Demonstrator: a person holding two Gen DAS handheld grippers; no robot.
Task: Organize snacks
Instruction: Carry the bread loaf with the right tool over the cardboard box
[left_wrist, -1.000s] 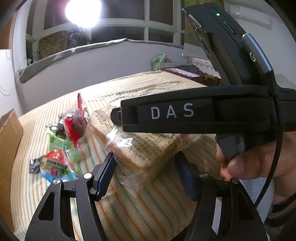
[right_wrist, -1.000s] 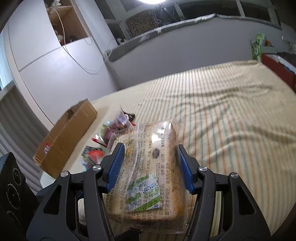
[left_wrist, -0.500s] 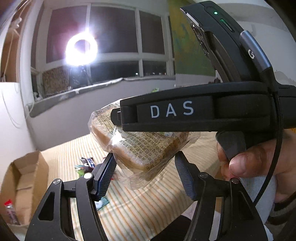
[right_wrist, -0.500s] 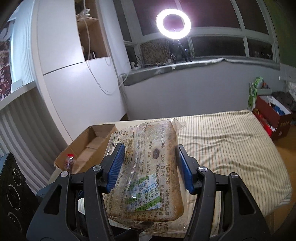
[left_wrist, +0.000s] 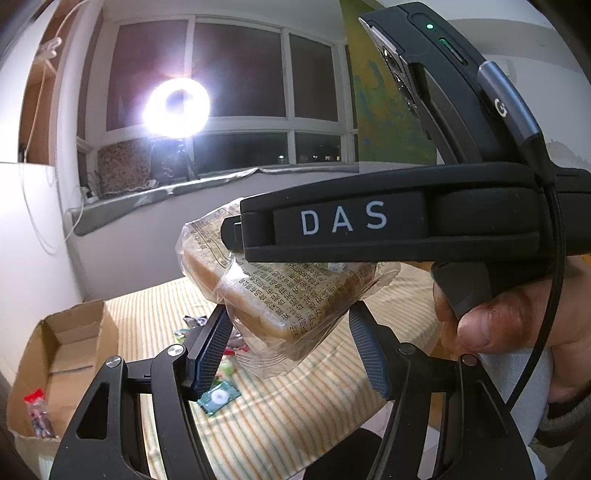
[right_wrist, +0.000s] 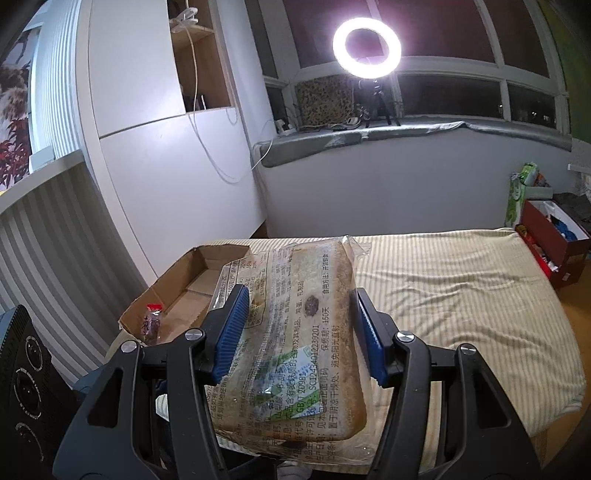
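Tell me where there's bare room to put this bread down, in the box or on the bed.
The cardboard box floor is mostly bare; only a small red-topped packet sits at its near corner. The striped bedspread is open from the wrapped bread, held in the right gripper, across to the red box. It is crowded where loose snacks lie near the cardboard box.

My right gripper hides the bread pack's top. I can't identify the small snacks behind my left finger.

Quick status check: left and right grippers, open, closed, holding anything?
Left gripper: open, empty; the bread pack between its fingers belongs to the other gripper.
Right gripper: closed on the bread pack, lifted off the bed.
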